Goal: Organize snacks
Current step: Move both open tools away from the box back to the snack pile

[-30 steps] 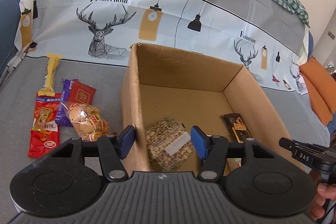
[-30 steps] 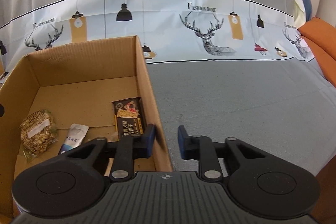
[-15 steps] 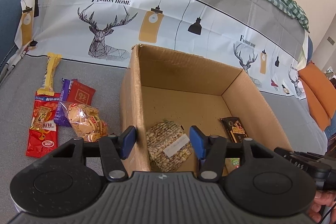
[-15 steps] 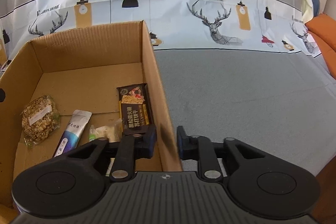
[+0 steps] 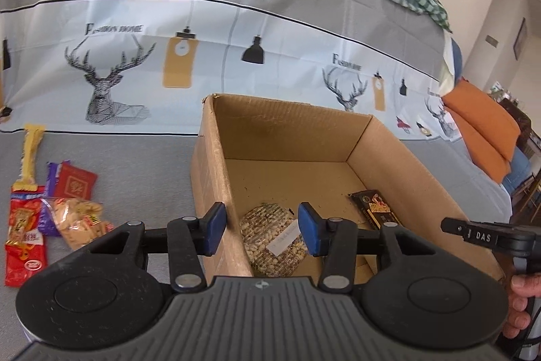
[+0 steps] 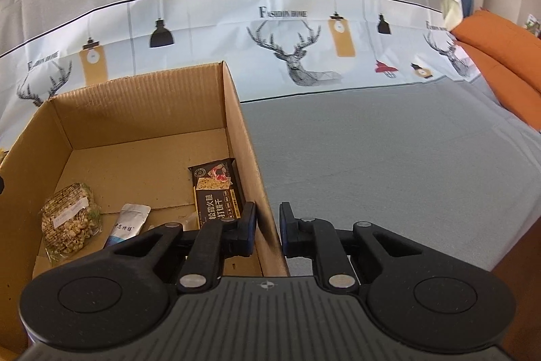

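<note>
An open cardboard box (image 5: 297, 127) stands on the grey sofa seat. Inside lie a nut-cluster pack (image 5: 270, 242), a dark cracker pack (image 5: 375, 208) and a silver sachet (image 6: 130, 222). My left gripper (image 5: 260, 227) straddles the box's left wall with its jaws closing; the blue pads stand clear of the cardboard. My right gripper (image 6: 267, 222) is shut on the box's right wall (image 6: 247, 137). Loose snacks lie left of the box: a cookie bag (image 5: 79, 219), a red packet (image 5: 23, 235), a red square pack (image 5: 76, 186) and a yellow bar (image 5: 30, 158).
A printed deer cloth (image 6: 297, 56) covers the sofa back behind the box. Orange cushions (image 6: 500, 56) lie at the far right. Bare grey seat (image 6: 389, 151) stretches right of the box. A hand (image 5: 520, 303) and a black part marked DAS (image 5: 487, 235) show at the right edge.
The box has shifted right against the deer cloth and away from the loose snacks, and both grippers went with it. The left jaws have narrowed around the left wall.
</note>
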`<action>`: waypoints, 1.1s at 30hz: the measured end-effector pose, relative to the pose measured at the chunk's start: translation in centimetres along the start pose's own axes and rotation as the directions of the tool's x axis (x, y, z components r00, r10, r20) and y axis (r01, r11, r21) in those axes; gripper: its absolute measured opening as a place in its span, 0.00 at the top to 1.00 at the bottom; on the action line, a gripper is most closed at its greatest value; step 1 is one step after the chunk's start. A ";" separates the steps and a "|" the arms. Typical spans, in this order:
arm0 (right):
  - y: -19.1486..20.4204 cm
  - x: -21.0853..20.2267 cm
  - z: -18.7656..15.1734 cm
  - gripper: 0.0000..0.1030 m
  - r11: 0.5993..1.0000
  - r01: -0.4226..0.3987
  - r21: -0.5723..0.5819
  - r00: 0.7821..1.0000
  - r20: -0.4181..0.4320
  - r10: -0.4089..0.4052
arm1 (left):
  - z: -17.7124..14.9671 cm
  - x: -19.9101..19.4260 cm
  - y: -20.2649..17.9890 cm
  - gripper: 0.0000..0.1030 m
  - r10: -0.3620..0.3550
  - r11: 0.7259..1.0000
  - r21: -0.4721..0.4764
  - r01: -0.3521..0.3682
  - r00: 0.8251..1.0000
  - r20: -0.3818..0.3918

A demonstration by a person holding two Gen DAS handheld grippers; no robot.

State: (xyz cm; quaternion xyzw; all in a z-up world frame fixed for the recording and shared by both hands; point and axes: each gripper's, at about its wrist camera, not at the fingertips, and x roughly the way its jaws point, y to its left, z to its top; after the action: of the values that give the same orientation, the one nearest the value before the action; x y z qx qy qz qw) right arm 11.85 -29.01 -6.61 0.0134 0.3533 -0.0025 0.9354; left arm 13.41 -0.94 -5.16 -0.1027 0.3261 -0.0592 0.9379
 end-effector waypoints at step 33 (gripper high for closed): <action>16.3 -9.1 -0.5 0.58 0.926 -0.333 -0.176 0.882 0.289 0.372 | -2.0 -11.5 10.3 0.77 0.022 0.995 0.097 -0.036 0.990 0.143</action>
State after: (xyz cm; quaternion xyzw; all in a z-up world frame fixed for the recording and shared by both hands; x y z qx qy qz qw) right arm 4.92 -12.76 -0.62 0.0203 0.1894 0.1873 0.9637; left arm 3.66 10.80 -2.20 -0.0549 0.2569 -0.0542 0.9633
